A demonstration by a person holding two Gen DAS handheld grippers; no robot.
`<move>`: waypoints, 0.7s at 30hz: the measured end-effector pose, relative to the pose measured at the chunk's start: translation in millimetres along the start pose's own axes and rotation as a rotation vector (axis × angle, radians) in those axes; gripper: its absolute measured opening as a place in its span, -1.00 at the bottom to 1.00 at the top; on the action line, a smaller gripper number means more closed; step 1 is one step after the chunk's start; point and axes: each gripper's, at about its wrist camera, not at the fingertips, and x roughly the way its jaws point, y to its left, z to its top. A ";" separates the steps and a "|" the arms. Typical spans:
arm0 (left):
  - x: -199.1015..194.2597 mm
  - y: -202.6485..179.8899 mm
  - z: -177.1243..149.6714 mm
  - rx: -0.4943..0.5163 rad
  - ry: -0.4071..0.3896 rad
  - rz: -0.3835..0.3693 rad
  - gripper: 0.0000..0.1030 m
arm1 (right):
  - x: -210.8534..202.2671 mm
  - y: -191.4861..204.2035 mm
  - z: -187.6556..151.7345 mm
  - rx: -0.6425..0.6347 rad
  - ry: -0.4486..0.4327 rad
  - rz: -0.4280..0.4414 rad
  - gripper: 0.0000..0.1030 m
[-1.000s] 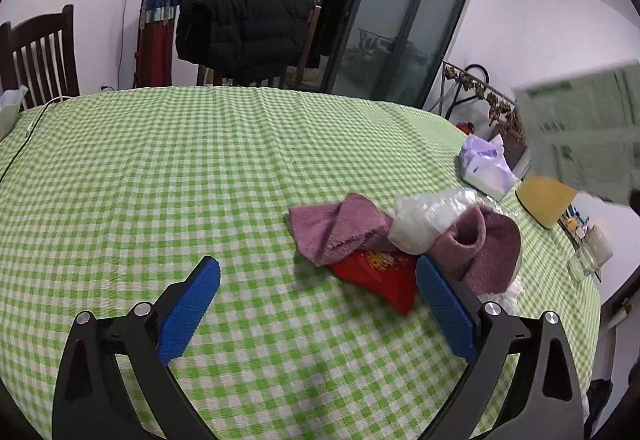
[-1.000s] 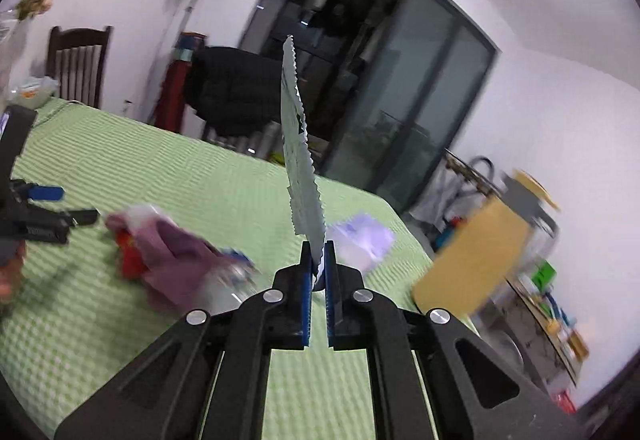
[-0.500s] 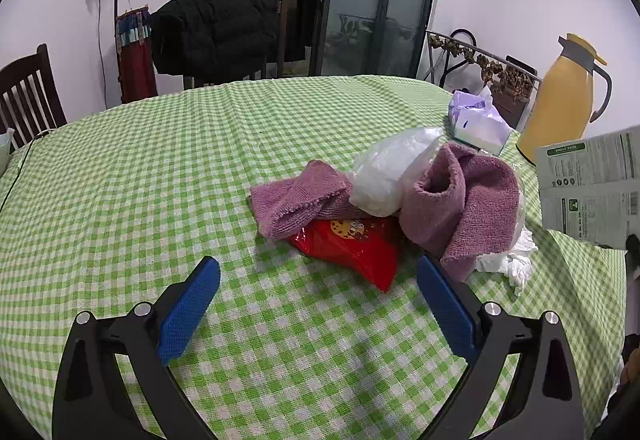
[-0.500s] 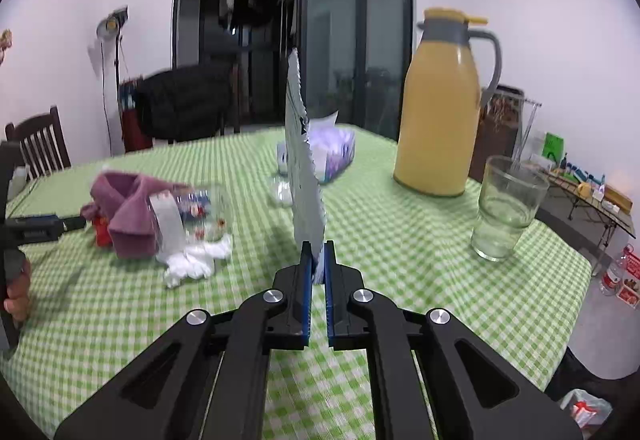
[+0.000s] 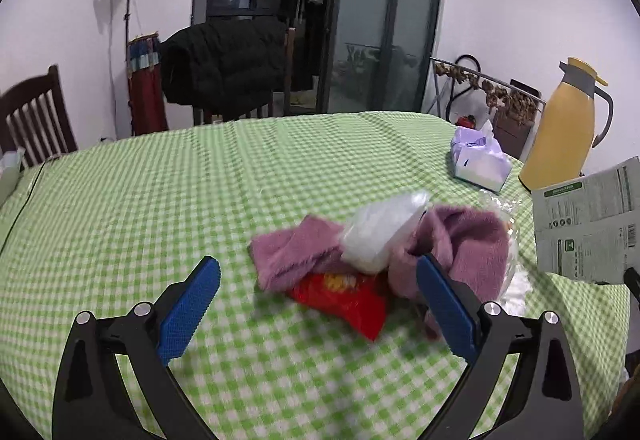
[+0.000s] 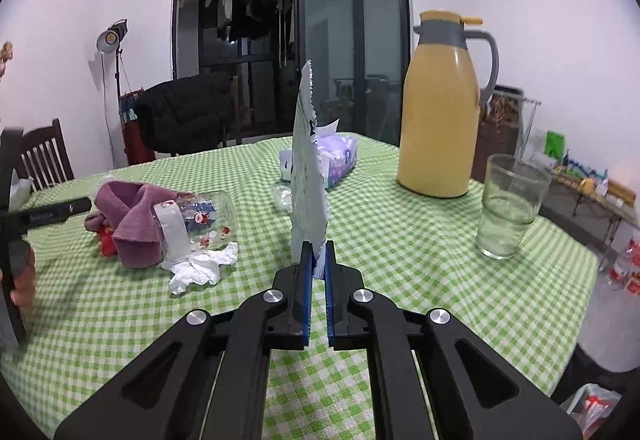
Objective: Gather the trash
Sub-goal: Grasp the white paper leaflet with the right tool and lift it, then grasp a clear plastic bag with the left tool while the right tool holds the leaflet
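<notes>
My right gripper (image 6: 317, 252) is shut on a flat printed wrapper (image 6: 307, 180) that stands edge-on above its pads; the left wrist view shows the same wrapper (image 5: 588, 224) at the right edge. My left gripper (image 5: 316, 280) is open, low over the green checked table (image 5: 160, 200), just short of a heap: a purple cloth (image 5: 468, 240), a red packet (image 5: 344, 300) beneath it and a clear plastic bag (image 5: 380, 236). From the right wrist the heap shows the purple cloth (image 6: 136, 216), a clear jar on its side (image 6: 200, 220) and crumpled white tissue (image 6: 200, 268).
A yellow thermos jug (image 6: 440, 112) and a drinking glass (image 6: 508, 208) stand at the table's right side, with a purple tissue pack (image 5: 478, 160) behind the heap. Wooden chairs, a dark coat and a lamp stand beyond the table. A hand (image 6: 22, 276) holds the left gripper.
The right gripper dropped and rolled level with the wrapper still in it, then held still. The left gripper crept toward the heap, which now lies closer between its fingers.
</notes>
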 end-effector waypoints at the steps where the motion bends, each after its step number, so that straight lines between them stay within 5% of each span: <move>1: 1.0 -2.5 5.5 0.015 -0.003 -0.011 0.81 | -1.4 2.5 -0.2 -0.011 -0.006 -0.010 -0.89; 4: 4.0 -8.6 19.2 0.072 -0.009 -0.024 0.48 | -2.5 4.8 -0.8 -0.018 -0.012 -0.017 -0.89; 7: 19.5 -9.3 26.8 0.084 0.072 -0.043 0.04 | -1.2 1.3 -0.8 -0.001 -0.005 -0.013 -0.89; 11: 41.4 -3.7 23.2 0.021 0.185 -0.085 -0.15 | -2.0 0.2 -0.6 0.005 -0.007 -0.018 -0.89; 13: 40.8 -2.8 21.5 -0.026 0.188 -0.135 -0.62 | -2.3 2.7 -0.5 -0.008 -0.009 -0.022 -0.89; 17: 20.2 -12.4 27.7 -0.023 0.111 -0.177 -0.66 | -2.4 4.7 -0.4 -0.017 -0.010 -0.024 -0.89; 21: -20.8 -23.1 50.6 -0.006 -0.008 -0.122 -0.66 | -3.0 4.7 -0.6 -0.012 -0.012 -0.024 -0.89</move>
